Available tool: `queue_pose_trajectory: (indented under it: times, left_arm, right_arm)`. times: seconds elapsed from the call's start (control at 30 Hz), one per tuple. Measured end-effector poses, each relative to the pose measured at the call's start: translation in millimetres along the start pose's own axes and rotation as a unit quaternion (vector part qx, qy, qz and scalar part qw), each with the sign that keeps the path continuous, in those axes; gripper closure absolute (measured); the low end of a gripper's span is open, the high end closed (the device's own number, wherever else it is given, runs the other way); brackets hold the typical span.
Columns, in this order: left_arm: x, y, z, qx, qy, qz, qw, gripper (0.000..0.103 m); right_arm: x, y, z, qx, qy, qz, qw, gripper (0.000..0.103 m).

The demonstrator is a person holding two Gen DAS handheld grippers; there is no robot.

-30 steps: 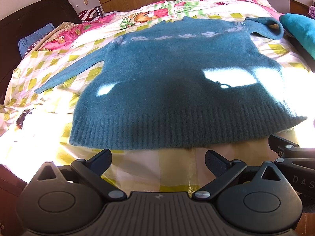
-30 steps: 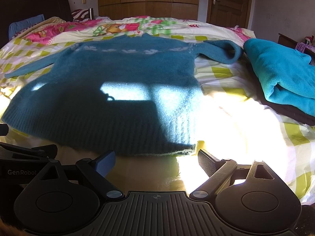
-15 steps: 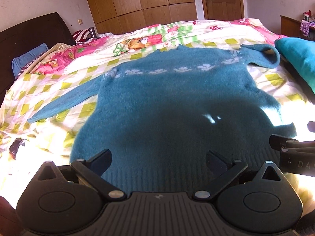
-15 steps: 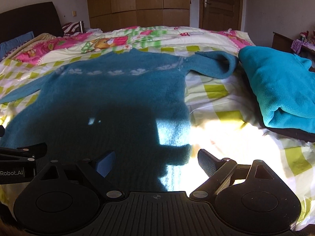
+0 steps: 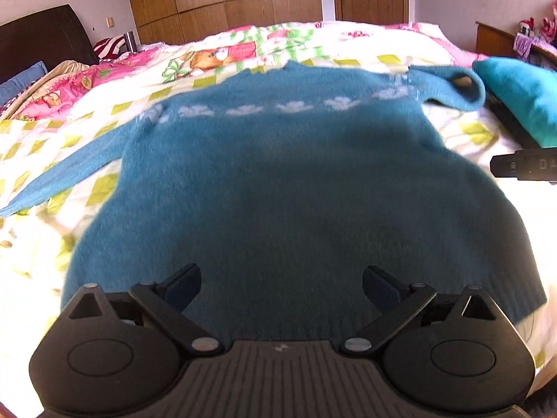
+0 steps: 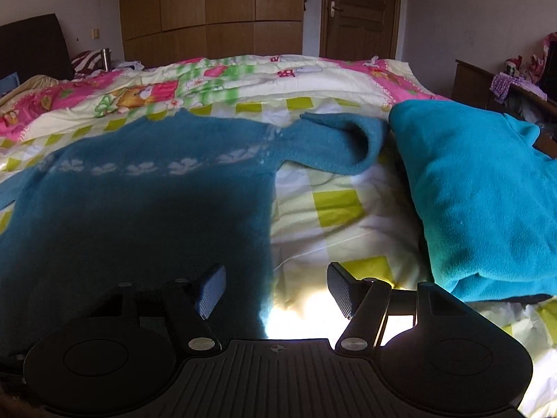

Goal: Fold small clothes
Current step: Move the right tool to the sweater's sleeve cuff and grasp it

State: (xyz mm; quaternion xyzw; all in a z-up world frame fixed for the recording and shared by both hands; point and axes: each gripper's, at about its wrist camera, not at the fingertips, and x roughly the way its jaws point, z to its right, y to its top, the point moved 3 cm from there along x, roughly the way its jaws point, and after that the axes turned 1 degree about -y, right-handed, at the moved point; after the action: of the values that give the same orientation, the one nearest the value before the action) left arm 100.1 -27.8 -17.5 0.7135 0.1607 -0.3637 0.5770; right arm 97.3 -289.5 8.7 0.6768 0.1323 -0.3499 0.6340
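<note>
Your left gripper (image 5: 282, 287) hangs low over the bottom part of the sweater (image 5: 285, 181), its fingers spread wide with nothing between them, both tips above the knit near the hem. Your right gripper (image 6: 275, 291) sits just as low at the sweater's right edge, fingers parted a little less widely and also empty: its left fingertip (image 6: 210, 289) is over the dark, shaded knit, while the right one is over the bare bedsheet (image 6: 334, 205), so the side seam runs up between them. From the left view you see nearly the whole sweater laid flat on the bed, chest up, with a row of pale flower shapes across it, one sleeve (image 5: 59, 177) stretched out straight to the left and the other sleeve (image 5: 452, 87) bent back on itself at the upper right; a black part of your other tool pokes in at the right edge. The right view misses the straight sleeve almost entirely but shows the bent sleeve closely, its cuff doubled over and lying just beside a folded turquoise fleece (image 6: 480, 188) on the right side of the bed. That view also takes in the bright cartoon quilt (image 6: 222, 80) beyond the sweater, the wooden wardrobe (image 6: 209, 10) and the door (image 6: 358, 10).
</note>
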Motion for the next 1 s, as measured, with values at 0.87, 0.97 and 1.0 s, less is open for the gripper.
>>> queue_pose_trajectory:
  times: [0.87,0.97,1.0]
  left_arm:
    - [134.0,131.9,78.2,0.037,-0.112,-0.039,0.9923,0.0]
    - [138.5,143.8,86.9,0.042,-0.118,-0.04,0.9914,0.0]
    - [140.0,148.0,90.5,0.045,-0.12,-0.039,0.991,0.0]
  right_arm:
    - [203.6,161.2,52.2,-0.113,-0.136,-0.053,0.983,0.091]
    - [193.4,177.4,71.1,-0.029,-0.101,-0.06,0.993,0.093]
    - [187.6,184.3,80.8,0.01,-0.09,-0.059,0.994,0.093]
